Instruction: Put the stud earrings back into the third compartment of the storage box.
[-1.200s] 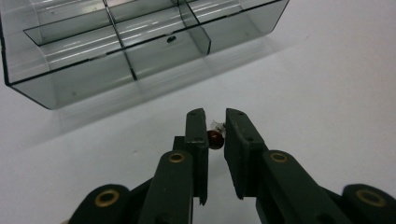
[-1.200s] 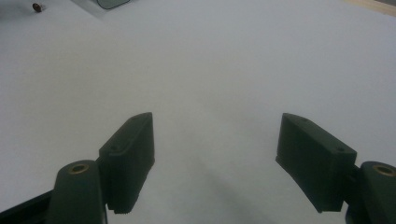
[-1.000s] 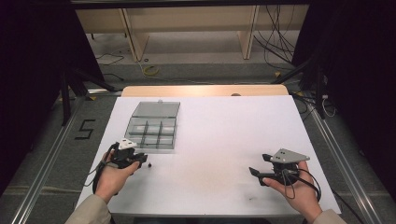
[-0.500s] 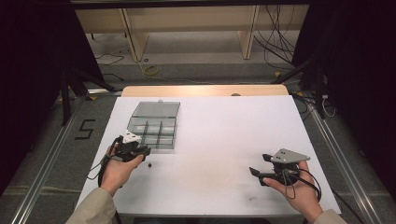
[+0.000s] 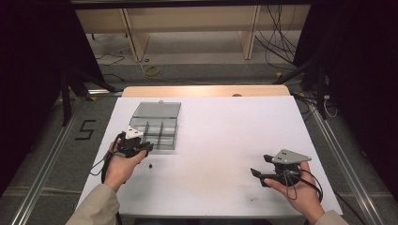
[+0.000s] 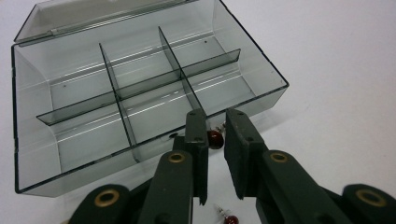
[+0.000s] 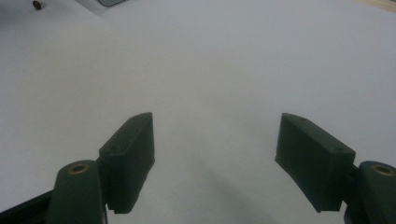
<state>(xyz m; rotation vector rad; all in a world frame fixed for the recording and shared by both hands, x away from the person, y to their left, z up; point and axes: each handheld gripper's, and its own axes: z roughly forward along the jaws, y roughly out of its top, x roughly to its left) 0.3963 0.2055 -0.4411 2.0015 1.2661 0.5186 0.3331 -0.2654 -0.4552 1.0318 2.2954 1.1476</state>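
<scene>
A clear grey compartment box (image 5: 162,136) (image 6: 32,154) lies open at the left of the white table, its lid (image 5: 156,110) folded back. My left gripper (image 5: 149,146) (image 6: 215,135) hovers at the box's near wall, its jaws closed to a narrow gap on a small dark red bead (image 6: 215,138). A second small red bead (image 6: 227,217) (image 5: 150,165) rests on the table just below the gripper. At the front right, my right gripper (image 5: 256,175) (image 7: 217,123) is held open over bare table with nothing between its jaws.
The white table (image 5: 225,126) has a wooden strip (image 5: 206,90) along its far edge. Metal rails run down both sides, and cables lie on the floor beyond. All the box's compartments look empty.
My left gripper has moved forward from the table's front left to the near wall of the box, leaving one bead on the table. The right gripper has stayed put.
</scene>
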